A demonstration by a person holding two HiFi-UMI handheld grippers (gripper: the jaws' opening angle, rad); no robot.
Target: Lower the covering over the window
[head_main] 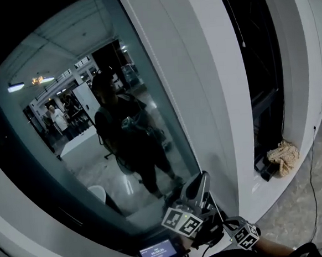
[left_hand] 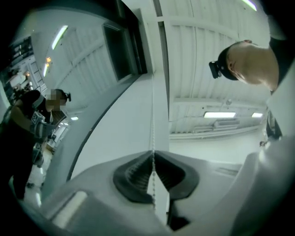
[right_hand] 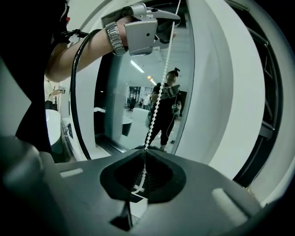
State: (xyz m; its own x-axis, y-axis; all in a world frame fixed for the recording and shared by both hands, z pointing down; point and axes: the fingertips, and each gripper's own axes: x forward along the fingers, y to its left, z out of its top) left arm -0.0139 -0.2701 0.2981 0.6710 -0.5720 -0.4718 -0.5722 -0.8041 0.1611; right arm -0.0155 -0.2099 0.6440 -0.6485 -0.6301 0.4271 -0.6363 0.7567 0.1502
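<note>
- The white bead chain [right_hand: 159, 97], a string of small round balls, hung taut beside the tall glass window pane [head_main: 94, 130], along the edge of the smooth white pillar [head_main: 200, 66].
- The left gripper [left_hand: 152, 154] sat higher on the chain and tilted upward. Its ribbed black fingers [left_hand: 133, 175] were pressed together with the chain pinched in the seam between them.
- The right gripper [right_hand: 145, 151] sat lower on the same chain. Its ribbed dark fingers [right_hand: 161, 177] were likewise closed tight on the beads, and a short white tail ended in a small connector inside the hollow behind them.
- In the right gripper view the left gripper's matte grey shell showed overhead, next to a forearm wearing a linked metal watch band [right_hand: 113, 39], with a glossy black cable [right_hand: 76, 92] looping down from it.
- The pane was shiny and mirrored a dark standing figure.
- The window covering itself could not be picked out in any view.
- A crumpled beige cloth [head_main: 283, 157] with a knotty texture lay on the white sill of the neighbouring dark window.
</note>
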